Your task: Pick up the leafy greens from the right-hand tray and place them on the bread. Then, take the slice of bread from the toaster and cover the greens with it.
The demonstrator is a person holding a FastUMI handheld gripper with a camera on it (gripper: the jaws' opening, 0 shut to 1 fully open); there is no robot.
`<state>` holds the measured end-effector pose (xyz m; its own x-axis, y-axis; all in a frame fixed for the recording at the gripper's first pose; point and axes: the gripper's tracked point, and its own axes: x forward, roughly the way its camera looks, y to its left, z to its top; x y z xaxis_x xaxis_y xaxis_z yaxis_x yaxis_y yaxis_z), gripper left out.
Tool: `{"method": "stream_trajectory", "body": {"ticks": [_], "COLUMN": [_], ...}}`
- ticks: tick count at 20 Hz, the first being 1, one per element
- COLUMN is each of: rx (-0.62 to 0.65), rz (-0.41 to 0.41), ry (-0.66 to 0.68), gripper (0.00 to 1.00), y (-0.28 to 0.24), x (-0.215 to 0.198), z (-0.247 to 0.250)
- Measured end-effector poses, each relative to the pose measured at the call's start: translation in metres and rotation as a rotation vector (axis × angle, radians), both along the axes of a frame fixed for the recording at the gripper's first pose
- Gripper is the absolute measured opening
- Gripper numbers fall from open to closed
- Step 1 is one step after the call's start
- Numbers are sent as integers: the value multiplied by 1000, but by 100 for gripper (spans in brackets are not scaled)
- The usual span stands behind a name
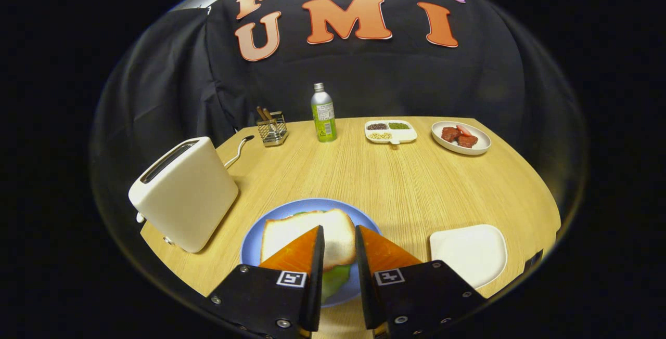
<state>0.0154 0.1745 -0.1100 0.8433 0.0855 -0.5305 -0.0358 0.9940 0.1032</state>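
Note:
A slice of white bread [291, 232] lies flat on the blue plate [253, 248] just ahead of my fingers. Leafy greens [333, 279] peek out from under its near edge, and a thin green rim shows at its far edge. My gripper [339, 231] hovers over the near right part of the slice. Its fingers are a narrow gap apart, with bread and greens visible through the gap and nothing pinched. The white toaster [184, 193] stands left of the plate, and its top slot looks dark. The white right-hand tray [468, 253] is bare.
At the far side of the wooden table stand a green bottle [323, 114], a wire holder with utensils [272, 127], a divided dish of grains [391, 131] and a plate of red meat slices [461, 137]. The toaster's cord [238, 152] trails behind it.

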Motion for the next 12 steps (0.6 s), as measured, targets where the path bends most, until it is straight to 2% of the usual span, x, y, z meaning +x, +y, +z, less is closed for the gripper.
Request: {"method": "stream_trajectory", "body": {"ticks": [3, 5, 8, 9, 10, 12], "rx": [-24, -25, -54, -67, -79, -94], "rz": [-19, -34, -56, -67, -80, -99], "ry": [4, -7, -33, -43, -54, -74], "gripper": [40, 51, 77, 80, 89, 98], "y": [-15, -25, -46, -55, -64, -80], "x": [-1, 0, -1, -1, -1, -3], "z": [-5, -1, 10, 14, 19, 30]}}
